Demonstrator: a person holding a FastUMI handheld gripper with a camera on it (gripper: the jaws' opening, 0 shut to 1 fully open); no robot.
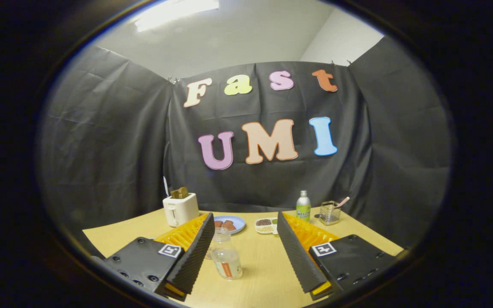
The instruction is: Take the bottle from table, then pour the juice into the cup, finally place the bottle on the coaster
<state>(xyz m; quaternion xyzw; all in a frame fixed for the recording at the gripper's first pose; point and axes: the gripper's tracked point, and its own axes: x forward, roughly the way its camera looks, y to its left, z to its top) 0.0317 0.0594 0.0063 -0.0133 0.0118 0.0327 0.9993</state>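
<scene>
The hand-held gripper (245,256) hung low over the desk (263,273) with its two fingers spread wide apart, gripping nothing. Between them, closer to the left finger (193,252) and seemingly not touching it, stood a clear bottle (226,253) without a cap, nearly empty, with a small orange label on its side. The right finger (300,256) stood well clear of it. Beyond the fingers, a blue plate (234,223) held a few brown pieces, and just beside it lay a small white tray (266,225) with compartments of food. Farther off to the left, a white toaster (180,208) carried a brown slice in its slot. Beyond the right finger stood a capped green-labelled bottle (303,206), and near it a clear glass cup (329,212) with a pink-tipped stick leaning in it.
</scene>
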